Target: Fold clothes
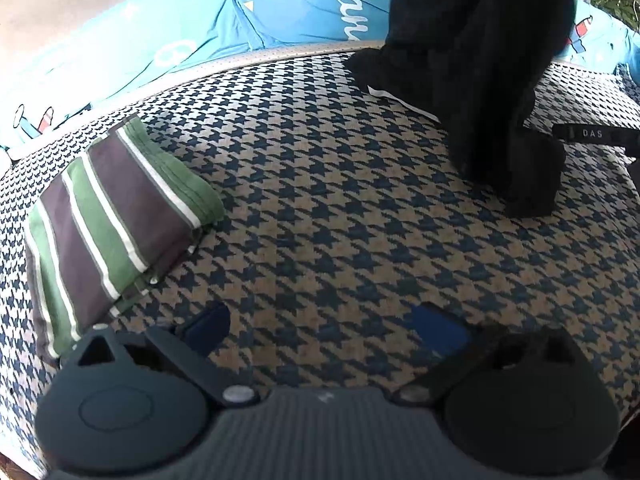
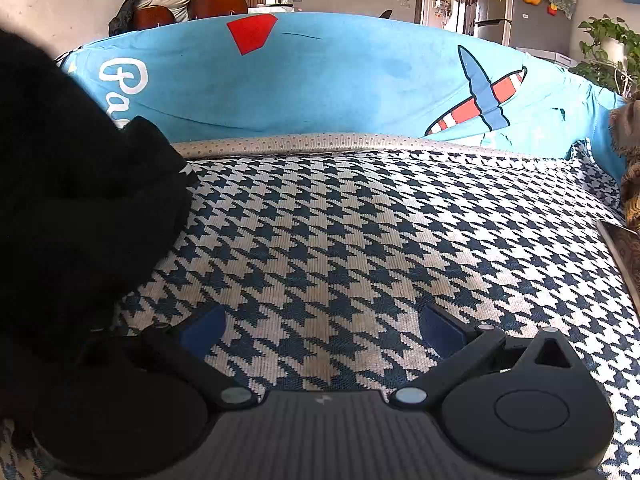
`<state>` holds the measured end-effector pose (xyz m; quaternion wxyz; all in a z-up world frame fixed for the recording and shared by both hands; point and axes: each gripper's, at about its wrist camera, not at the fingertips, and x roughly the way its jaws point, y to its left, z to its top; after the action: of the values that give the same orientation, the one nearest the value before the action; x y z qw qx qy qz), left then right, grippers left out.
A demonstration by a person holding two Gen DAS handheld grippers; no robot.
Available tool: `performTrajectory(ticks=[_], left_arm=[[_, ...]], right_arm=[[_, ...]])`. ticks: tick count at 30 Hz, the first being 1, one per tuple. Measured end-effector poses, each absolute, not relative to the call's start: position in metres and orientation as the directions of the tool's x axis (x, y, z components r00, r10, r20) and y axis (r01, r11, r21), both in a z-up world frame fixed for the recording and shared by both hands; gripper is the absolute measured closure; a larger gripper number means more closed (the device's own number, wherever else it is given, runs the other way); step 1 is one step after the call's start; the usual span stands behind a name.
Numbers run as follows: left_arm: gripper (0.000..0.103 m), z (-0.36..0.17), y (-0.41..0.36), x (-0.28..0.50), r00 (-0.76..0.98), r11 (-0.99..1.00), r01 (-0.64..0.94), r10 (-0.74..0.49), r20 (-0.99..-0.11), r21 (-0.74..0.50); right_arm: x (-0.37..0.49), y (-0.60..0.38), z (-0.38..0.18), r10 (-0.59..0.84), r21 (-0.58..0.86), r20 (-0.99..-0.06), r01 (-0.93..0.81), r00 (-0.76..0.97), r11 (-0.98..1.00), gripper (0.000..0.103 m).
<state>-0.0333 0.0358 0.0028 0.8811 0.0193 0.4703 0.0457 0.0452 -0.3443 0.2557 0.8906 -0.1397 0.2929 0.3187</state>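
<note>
Two fisheye views, one per handheld gripper, both looked across a houndstooth-patterned cover point(image 1: 340, 208) in navy and cream, w/ a bright blue printed cushion point(image 2: 340, 88) along its far edge.

Left wrist view: the left gripper point(image 1: 322, 330) sat low over bare houndstooth, jaws spread wide, blue pads apart, nothing between them. To its left lay a folded striped garment point(image 1: 116, 216), green, brown and white, flat on the cover and apparently done. Far right, a black fuzzy garment point(image 1: 476, 80) hung down in a bunched column, its lower end touching the cover. What held it up was out of frame. A dark strap point(image 1: 588, 134) printed "DAS" showed at the right edge.

Right wrist view: the right gripper point(image 2: 322, 334) was also over bare cover, jaws spread, empty. The black garment filled the left side, heaped just beside the left finger and partly over the gripper body. A houseplant point(image 2: 612, 56) and fridge point(image 2: 520, 4) stood in the room behind.

Judgement on risks: the black garment looked crumpled, not laid flat, so folding it as is would prob. give a lumpy fold. Its edges were hard to tell apart in solid black, so a jaw might pinch several layers instead of one hem. Fabric resting on the right gripper could snag or drag if that gripper moved off. A wide sweep on the left might disturb the striped garment.
</note>
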Motion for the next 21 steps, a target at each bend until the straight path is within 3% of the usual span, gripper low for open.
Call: performTrajectory(ticks=[21], left_arm=[[0.0,0.003,0.0354,-0.0319,0.555,0.994,-0.078,0.104,-0.825,0.072]], right_arm=[[0.0461,-0.3444,0.2556,0.486,-0.062,-0.61,-0.65,0.625,0.758,0.0]])
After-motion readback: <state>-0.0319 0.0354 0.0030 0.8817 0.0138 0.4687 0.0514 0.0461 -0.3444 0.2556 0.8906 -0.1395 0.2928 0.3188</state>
